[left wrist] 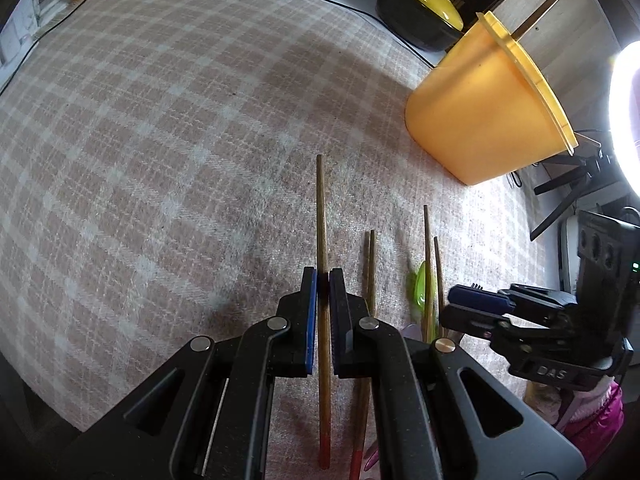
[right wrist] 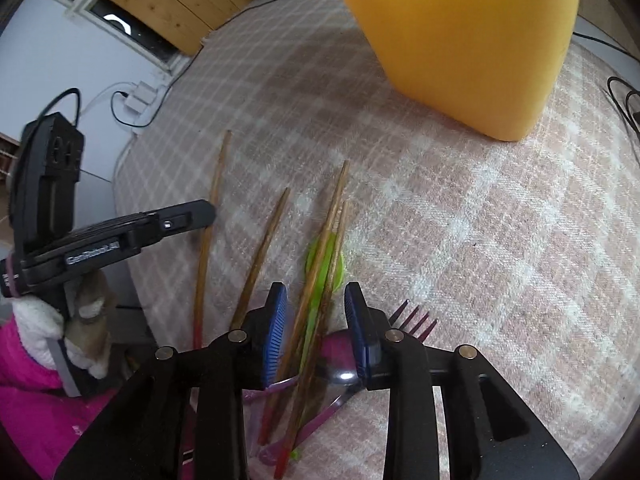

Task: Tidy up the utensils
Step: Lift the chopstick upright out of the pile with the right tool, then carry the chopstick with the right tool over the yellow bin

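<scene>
Wooden chopstick [left wrist: 322, 240] is clamped in our left tool [left wrist: 323, 280], lifted a bit over the plaid-covered surface [left wrist: 160, 160]. Our right tool [right wrist: 316, 308] hangs wide open above a messy pile: two more chopsticks [right wrist: 320, 280] crossing a green spoon [right wrist: 320, 258], plus a purple fork [right wrist: 416, 320] and a metal spoon [right wrist: 340, 374]. Yellow cup [left wrist: 488, 108] stands further back on the right with one stick [left wrist: 544, 4] already in it.
</scene>
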The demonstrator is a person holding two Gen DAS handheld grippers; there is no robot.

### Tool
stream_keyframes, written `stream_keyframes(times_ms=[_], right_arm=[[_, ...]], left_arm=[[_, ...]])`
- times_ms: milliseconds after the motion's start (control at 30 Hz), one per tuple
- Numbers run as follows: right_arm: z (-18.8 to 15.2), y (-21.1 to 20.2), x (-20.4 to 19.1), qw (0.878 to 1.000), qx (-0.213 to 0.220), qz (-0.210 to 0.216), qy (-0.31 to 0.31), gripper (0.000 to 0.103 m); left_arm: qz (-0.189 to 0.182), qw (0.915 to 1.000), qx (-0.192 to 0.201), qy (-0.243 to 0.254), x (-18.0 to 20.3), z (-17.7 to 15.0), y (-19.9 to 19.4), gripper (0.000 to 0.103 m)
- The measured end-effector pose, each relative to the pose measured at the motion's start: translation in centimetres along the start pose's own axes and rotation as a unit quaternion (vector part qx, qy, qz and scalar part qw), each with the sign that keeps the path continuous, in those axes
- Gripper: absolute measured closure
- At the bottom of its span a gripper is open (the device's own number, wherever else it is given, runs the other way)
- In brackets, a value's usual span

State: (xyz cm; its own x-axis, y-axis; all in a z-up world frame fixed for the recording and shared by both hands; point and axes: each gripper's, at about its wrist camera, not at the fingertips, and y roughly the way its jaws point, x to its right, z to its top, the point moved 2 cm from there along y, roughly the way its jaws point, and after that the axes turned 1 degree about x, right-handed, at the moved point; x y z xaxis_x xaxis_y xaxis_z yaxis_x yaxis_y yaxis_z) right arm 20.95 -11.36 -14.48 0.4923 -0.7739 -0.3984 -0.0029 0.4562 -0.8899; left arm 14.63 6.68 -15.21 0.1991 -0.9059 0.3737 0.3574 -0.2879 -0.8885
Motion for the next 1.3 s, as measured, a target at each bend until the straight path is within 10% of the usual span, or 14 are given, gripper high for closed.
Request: stream_keyframes(times_ms=[233,733,1300], right_arm=[[-0.1,0.6,0.9,0.999,-0.004,0.029,0.029,0.098],[-0.5,-4.8,0.9,0.994,0.092,0.028,0.045,0.099],[-1.5,-11.9,-4.8,0.969,0.23,-0.069,-0.061,0.099]], left_arm=[[-0.004,1.0,0.003,-0.003,-0.3,-0.2,-0.5,0.1],[-0.027,0.9986,0.042,0.018,1.3,0.8,-3.3,0.1],[-0.055,0.9891,0.107,0.086,5.5,2.6,-7.5,0.1]])
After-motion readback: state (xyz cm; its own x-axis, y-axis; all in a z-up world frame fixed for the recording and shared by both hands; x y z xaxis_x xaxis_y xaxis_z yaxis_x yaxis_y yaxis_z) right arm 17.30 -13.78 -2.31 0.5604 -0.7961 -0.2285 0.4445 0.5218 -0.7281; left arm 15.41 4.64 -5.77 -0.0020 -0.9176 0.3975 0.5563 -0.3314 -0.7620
